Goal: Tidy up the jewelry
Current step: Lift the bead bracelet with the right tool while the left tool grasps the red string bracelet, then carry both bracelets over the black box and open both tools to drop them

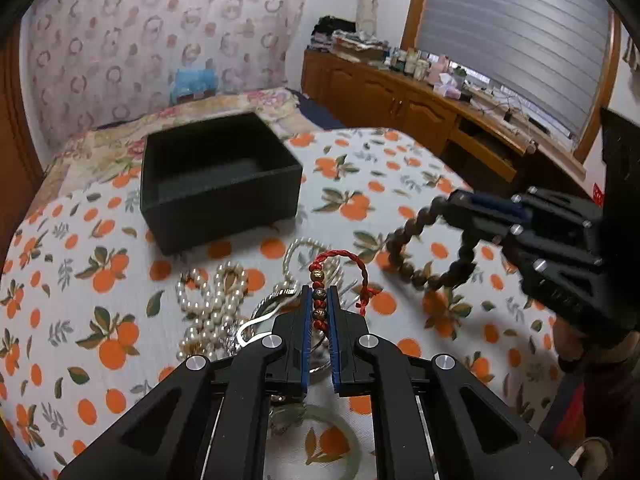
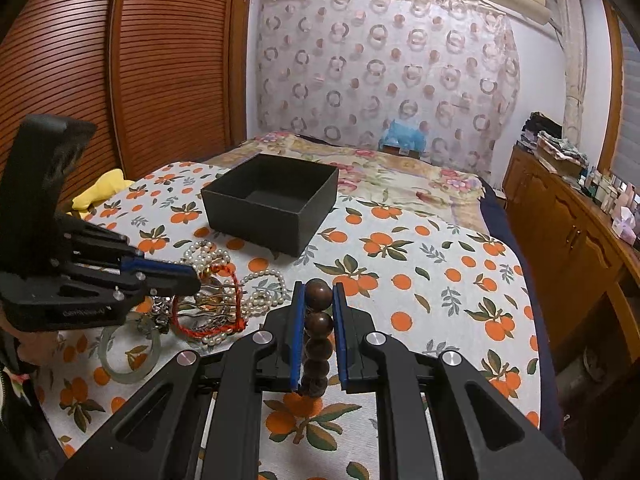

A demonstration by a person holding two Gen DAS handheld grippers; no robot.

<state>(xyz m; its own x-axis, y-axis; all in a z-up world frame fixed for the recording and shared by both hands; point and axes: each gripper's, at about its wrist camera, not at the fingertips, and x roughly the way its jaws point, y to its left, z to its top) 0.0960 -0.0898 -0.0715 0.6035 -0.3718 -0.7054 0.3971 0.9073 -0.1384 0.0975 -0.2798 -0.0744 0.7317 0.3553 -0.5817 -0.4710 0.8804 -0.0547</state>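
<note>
My left gripper (image 1: 320, 294) is shut on a red cord bracelet (image 1: 352, 270) with small metal beads, held just above the jewelry pile; it also shows in the right wrist view (image 2: 188, 276) with the red bracelet (image 2: 208, 320). My right gripper (image 2: 318, 292) is shut on a brown wooden bead bracelet (image 2: 319, 320), lifted over the cloth; in the left wrist view the right gripper (image 1: 456, 206) holds that bracelet (image 1: 404, 236) to the right. An open black box (image 1: 216, 178) (image 2: 272, 200) stands beyond the pile. Pearl strands (image 1: 212, 300) (image 2: 260, 292) lie in the pile.
A pale jade bangle (image 2: 128, 350) (image 1: 352, 448) and silver pieces (image 1: 260, 320) lie on the orange-print cloth (image 1: 400, 168) (image 2: 420, 272). A yellow cloth (image 2: 104, 190) sits at the far left. A wooden cabinet (image 1: 400, 96) (image 2: 560, 216) stands to the right.
</note>
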